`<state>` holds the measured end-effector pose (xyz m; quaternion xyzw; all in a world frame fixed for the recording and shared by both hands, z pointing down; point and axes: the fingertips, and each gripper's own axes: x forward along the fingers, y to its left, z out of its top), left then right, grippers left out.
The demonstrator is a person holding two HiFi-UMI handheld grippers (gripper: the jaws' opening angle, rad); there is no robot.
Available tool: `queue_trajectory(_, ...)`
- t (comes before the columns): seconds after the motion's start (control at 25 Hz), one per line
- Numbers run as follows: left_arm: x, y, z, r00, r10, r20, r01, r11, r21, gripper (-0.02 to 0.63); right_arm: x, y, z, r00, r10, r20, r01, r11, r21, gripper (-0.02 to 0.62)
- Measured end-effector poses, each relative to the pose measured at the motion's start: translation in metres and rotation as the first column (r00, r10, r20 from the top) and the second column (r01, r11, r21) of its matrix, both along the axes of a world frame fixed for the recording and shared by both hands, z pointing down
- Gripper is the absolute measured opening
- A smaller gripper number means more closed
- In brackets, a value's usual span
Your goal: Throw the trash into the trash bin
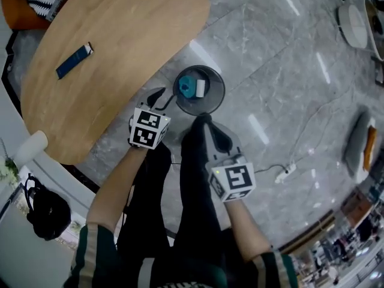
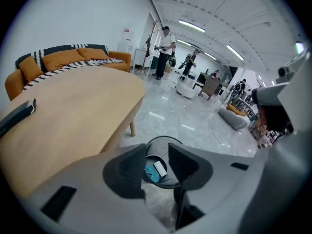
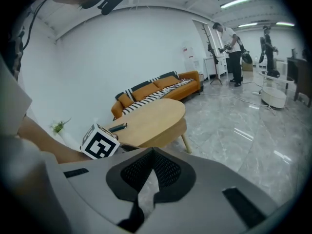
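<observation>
The head view alone shows everything together. The trash bin [image 1: 219,92] stands on the grey floor [image 1: 282,71], near the edge of the wooden surface [image 1: 120,29]. It is at about 1 o'clock from the left tongs [image 1: 163,98] and at 12 o'clock from the right tongs [image 1: 207,123].

The left gripper view looks down into this bin [image 2: 164,139] through the gap of the left tongs [image 2: 156,154], which stand apart with nothing between them. The right gripper view does not show the bin at all. There the right tongs [image 3: 153,153] are closed tip against tip and hold nothing, and the marker cube [image 3: 99,142] of the other gripper is at 9 o'clock.

Counted, there are:
- one bin
- two pieces of trash inside the bin, a teal piece [image 1: 187,87] and a white piece [image 1: 200,88], lying side by side
- one dark flat thing [image 1: 75,60] on the surface
- one orange sofa [image 3: 156,90]
- one black bag [image 1: 48,212] at 8 o'clock of the head view
- two standing persons far behind in the right gripper view, one person [image 3: 231,52] and a second one [image 3: 269,52]

In the head view the sofa is cut off to a corner at 11 o'clock. What the dark flat thing is, I cannot tell. The persons are too small for details.
</observation>
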<state>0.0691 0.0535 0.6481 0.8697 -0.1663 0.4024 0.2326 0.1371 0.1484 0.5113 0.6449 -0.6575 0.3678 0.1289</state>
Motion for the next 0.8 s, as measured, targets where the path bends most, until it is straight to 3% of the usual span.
queue_trajectory(0.2,-0.04,-0.03,-0.05,0.998,-0.043,-0.037,0.045,0.998,0.052,0.069,-0.034,-0.035,-0.02,0.997,-0.079,0.0,0.079,0.997,0.025,0.0)
queue_trajectory(0.48,-0.124,-0.08,-0.096,0.984,-0.176,-0.039,0.179,0.977,0.114,0.002,-0.094,-0.069,-0.038,0.978,-0.207,0.012,0.207,0.978,0.01,0.0)
queue_trajectory(0.8,-0.225,-0.115,-0.12,0.955,-0.297,-0.015,0.296,0.941,0.163,0.002,-0.165,-0.106,-0.049,0.943,-0.334,0.001,0.333,0.941,0.062,0.0)
